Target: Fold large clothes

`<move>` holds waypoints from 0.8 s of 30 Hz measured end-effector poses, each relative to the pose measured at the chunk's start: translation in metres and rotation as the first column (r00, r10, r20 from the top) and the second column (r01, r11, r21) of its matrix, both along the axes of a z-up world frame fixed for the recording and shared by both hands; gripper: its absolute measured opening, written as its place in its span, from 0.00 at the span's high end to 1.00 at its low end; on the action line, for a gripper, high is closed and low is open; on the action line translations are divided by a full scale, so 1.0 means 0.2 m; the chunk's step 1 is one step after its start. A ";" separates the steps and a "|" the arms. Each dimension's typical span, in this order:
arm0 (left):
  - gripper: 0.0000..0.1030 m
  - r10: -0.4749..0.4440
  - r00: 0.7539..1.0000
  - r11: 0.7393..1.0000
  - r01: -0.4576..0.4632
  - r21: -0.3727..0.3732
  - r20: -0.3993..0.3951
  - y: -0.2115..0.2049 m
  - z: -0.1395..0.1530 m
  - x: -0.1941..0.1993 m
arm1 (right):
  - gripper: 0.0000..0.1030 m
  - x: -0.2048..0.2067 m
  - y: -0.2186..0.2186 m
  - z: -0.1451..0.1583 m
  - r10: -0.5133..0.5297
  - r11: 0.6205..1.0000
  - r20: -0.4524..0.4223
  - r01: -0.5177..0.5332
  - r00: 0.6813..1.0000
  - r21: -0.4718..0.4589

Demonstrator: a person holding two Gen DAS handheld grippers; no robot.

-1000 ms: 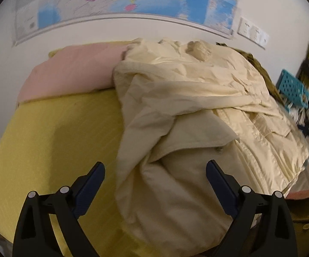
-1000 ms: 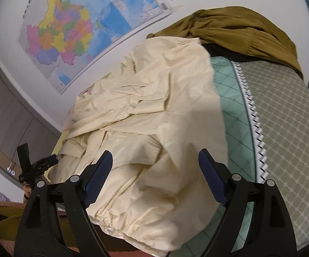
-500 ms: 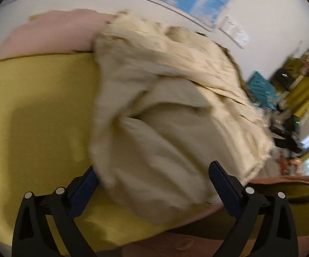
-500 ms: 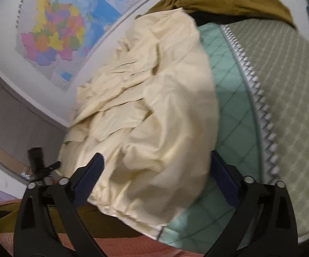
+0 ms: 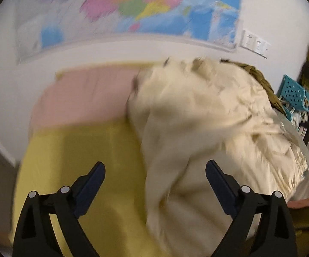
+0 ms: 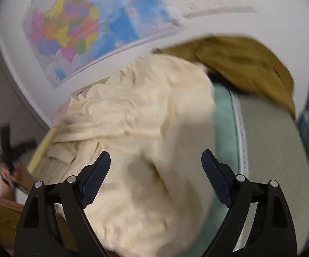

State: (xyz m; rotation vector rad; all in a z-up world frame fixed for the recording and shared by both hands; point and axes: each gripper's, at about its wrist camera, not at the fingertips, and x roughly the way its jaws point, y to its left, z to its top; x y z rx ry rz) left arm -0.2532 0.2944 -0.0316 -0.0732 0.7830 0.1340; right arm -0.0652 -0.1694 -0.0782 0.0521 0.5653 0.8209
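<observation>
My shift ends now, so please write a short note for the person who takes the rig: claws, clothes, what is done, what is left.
Left claw: open, holding nothing, over the yellow sheet at the left edge of the cream jacket.
Right claw: open, holding nothing, over the same jacket.
The jacket lies crumpled on the bed; an olive garment lies behind it.
Done: no fold is visible.
Left: spread the jacket flat, fold it, then probably the olive garment.

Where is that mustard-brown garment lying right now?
In the right wrist view the mustard-brown garment lies at the bed's far end by the wall, behind and right of the cream jacket, below the map.
</observation>
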 end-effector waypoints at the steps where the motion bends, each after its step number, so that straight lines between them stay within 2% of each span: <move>1: 0.11 -0.018 1.000 1.000 0.017 0.020 0.013 -0.02 0.02 0.06 | 0.18 0.04 0.11 0.05 0.030 0.999 0.039 -0.029 0.999 -0.033; 5: 0.11 -0.110 0.993 0.985 0.102 0.139 0.045 -0.15 0.07 0.45 | 0.26 0.20 0.55 0.14 0.113 0.983 0.106 -0.096 0.988 -0.159; 11: 0.13 -0.160 0.987 0.968 0.157 0.195 -0.002 -0.26 0.02 1.07 | 0.35 0.52 1.13 0.22 0.168 0.948 0.140 -0.121 0.976 -0.295; 14: 0.17 -0.139 0.988 0.963 0.150 0.226 -0.062 -0.24 -0.06 1.33 | 0.40 0.70 1.29 0.23 0.171 0.950 0.072 -0.145 0.983 -0.275; 16: 0.21 -0.107 0.989 0.963 0.128 0.236 -0.102 -0.21 -0.12 1.48 | 0.40 0.79 1.35 0.23 0.150 0.949 0.089 -0.118 0.985 -0.291; 18: 0.23 -0.091 0.985 0.959 0.127 0.255 -0.149 -0.19 -0.19 1.61 | 0.43 0.87 1.40 0.22 0.140 0.951 0.066 -0.115 0.988 -0.286; 19: 0.25 -0.088 0.983 0.958 0.128 0.258 -0.161 -0.18 -0.22 1.65 | 0.47 0.92 1.43 0.21 0.133 0.951 0.050 -0.114 0.990 -0.286; 20: 0.30 -0.092 0.980 0.958 0.136 0.251 -0.177 -0.17 -0.24 1.69 | 0.54 0.96 1.45 0.19 0.130 0.952 0.039 -0.114 0.991 -0.285; 22: 0.48 -0.096 0.974 0.964 0.142 0.226 -0.205 -0.15 -0.28 1.75 | 0.65 1.00 1.49 0.19 0.137 0.948 0.040 -0.119 0.990 -0.295; 23: 0.66 -0.093 0.973 0.964 0.141 0.224 -0.212 -0.15 -0.29 1.78 | 0.78 1.02 1.52 0.18 0.136 0.942 0.045 -0.116 0.990 -0.314; 24: 0.90 -0.102 0.969 0.967 0.149 0.206 -0.224 -0.14 -0.30 1.81 | 0.86 1.03 1.53 0.18 0.129 0.937 0.053 -0.105 0.990 -0.332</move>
